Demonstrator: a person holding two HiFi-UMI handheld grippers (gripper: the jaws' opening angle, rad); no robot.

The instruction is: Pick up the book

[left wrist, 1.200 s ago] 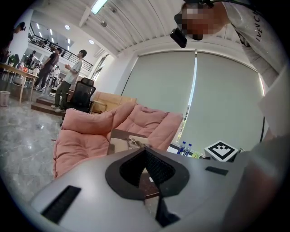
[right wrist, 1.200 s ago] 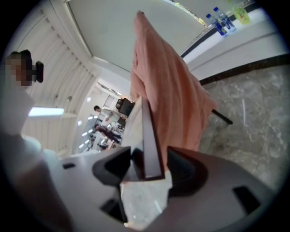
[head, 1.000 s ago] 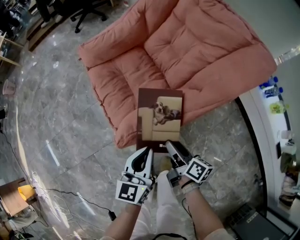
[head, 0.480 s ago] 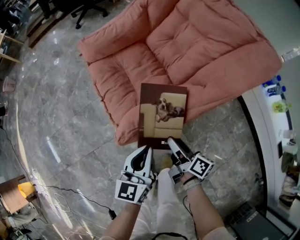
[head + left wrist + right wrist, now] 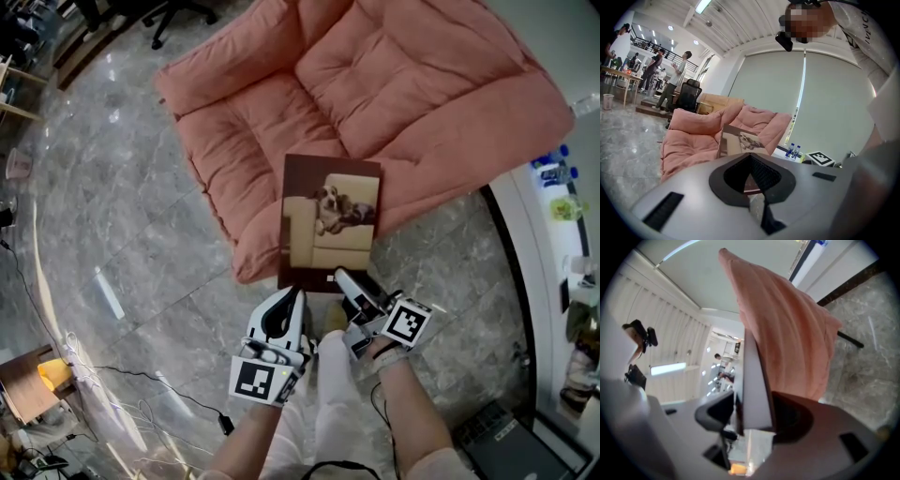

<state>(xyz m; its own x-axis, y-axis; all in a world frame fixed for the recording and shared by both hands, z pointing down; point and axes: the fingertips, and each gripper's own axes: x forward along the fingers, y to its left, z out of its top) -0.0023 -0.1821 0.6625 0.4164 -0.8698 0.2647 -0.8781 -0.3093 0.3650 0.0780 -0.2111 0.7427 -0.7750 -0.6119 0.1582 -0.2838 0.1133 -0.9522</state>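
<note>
The book (image 5: 330, 223), brown-covered with a dog on a sofa pictured on it, is held up over the front edge of the pink sofa (image 5: 403, 84). My right gripper (image 5: 345, 278) has the book's lower edge between its jaws, which are opening while the pads still touch it. In the right gripper view the book (image 5: 757, 380) stands edge-on between the jaws of the right gripper (image 5: 754, 414). My left gripper (image 5: 296, 298) is shut and empty, its tip just below the book's lower left corner. The left gripper view shows the book (image 5: 740, 139) tilted up beyond the tip of the left gripper (image 5: 751, 157).
Grey marble floor (image 5: 122, 234) surrounds the sofa. A white counter (image 5: 544, 253) with bottles (image 5: 548, 161) runs along the right. Cables (image 5: 122, 398) lie at the lower left, an office chair (image 5: 178, 21) stands at the top left. People (image 5: 677, 70) stand far behind.
The book and the right gripper have shifted slightly to the right and the book has tipped a little. The left gripper has stayed put.
</note>
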